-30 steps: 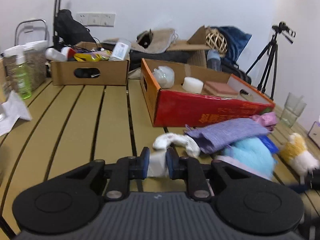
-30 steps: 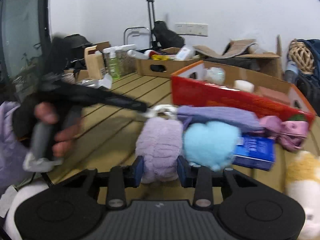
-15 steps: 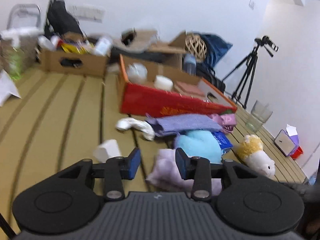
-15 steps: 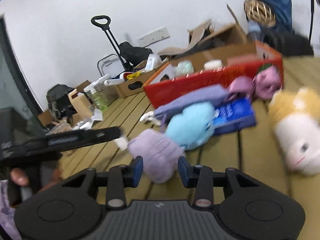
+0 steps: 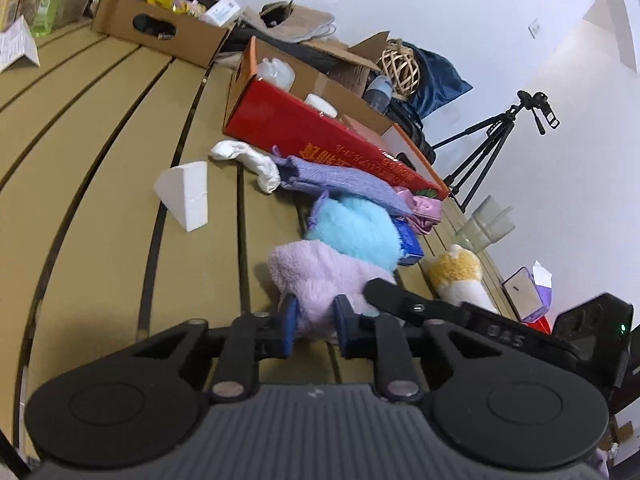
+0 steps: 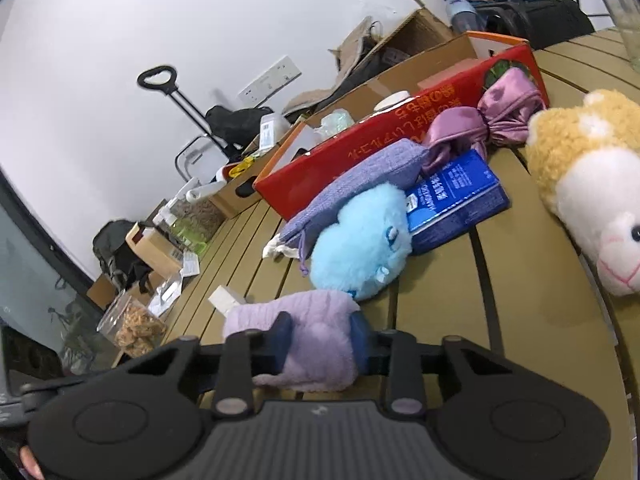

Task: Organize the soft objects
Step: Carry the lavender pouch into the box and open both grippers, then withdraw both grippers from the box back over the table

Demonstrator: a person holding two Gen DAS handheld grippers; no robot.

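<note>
A fluffy lilac cloth (image 5: pixel 320 280) lies on the slatted table, also in the right wrist view (image 6: pixel 316 332). My left gripper (image 5: pixel 316 322) is shut on its near edge. My right gripper (image 6: pixel 322 338) is shut on the same cloth from the other side; its finger (image 5: pixel 400 300) shows in the left wrist view. Behind lie a blue plush (image 5: pixel 352 228) (image 6: pixel 360 240), a purple knit pouch (image 5: pixel 340 180) (image 6: pixel 360 184), a pink satin bag (image 6: pixel 492 116), a white sock (image 5: pixel 248 160) and a yellow-white plush animal (image 6: pixel 588 176) (image 5: pixel 460 276).
A white foam wedge (image 5: pixel 186 194) lies left of the pile. A blue packet (image 6: pixel 456 196) lies by the blue plush. A red carton (image 5: pixel 320 132) and a brown box (image 5: pixel 160 34) stand behind. Clear cups (image 5: pixel 486 224) stand at the right edge.
My left gripper let go of the white foam wedge, which now lies on the table, moved right and closed on the lilac cloth. My right gripper stays on the cloth; both views tilted.
</note>
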